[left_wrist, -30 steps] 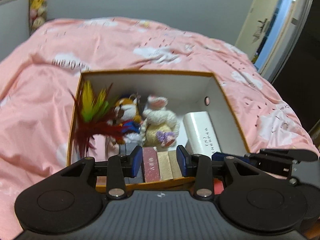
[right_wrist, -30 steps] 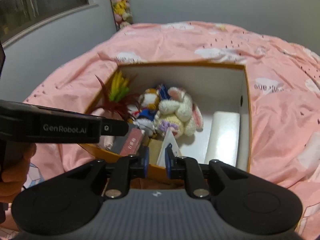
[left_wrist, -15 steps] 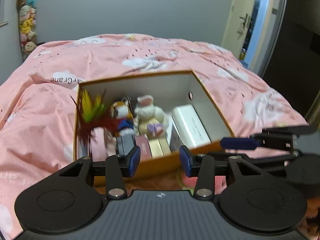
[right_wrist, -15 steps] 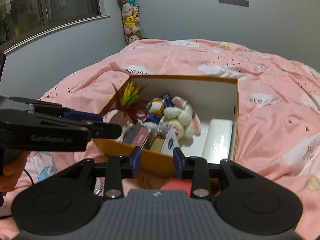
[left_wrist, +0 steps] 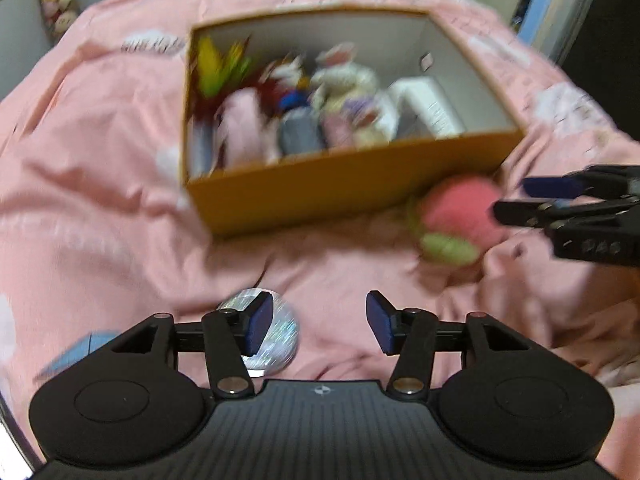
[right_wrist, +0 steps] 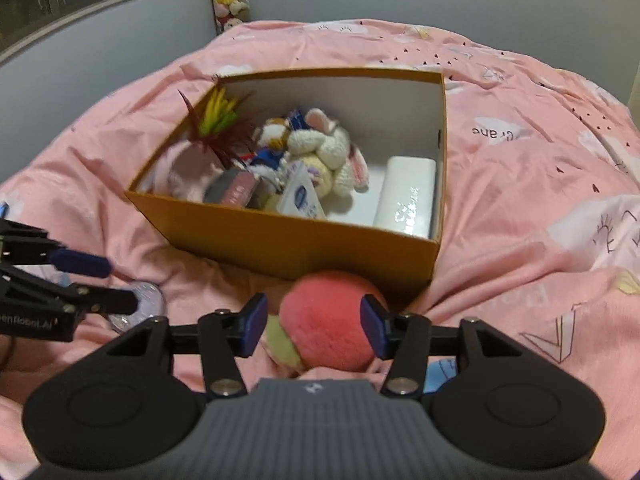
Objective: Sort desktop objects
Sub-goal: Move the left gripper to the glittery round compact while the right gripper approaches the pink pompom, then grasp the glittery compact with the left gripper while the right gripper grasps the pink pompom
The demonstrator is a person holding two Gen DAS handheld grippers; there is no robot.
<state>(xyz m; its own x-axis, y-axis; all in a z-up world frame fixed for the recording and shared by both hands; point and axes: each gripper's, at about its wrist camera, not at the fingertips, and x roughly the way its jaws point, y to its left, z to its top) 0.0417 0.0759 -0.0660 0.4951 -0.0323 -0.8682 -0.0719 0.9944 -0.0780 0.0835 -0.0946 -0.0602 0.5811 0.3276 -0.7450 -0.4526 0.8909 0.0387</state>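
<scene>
Pink cloud-print bedspread (right_wrist: 520, 184) is soft: right claw (right_wrist: 314, 322), jaws just spread, straddles fuzzy pink plush peach (right_wrist: 326, 320) untouched; it could roll. Left claw (left_wrist: 318, 322) has also just spread, empty

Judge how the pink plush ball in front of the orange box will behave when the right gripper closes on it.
The pink plush ball looks fuzzy and soft, so it will probably squash rather than slip. It is round on rumpled bedding, so a nudge might roll it slightly. The right gripper, just opened, straddles it without pressing.
</scene>
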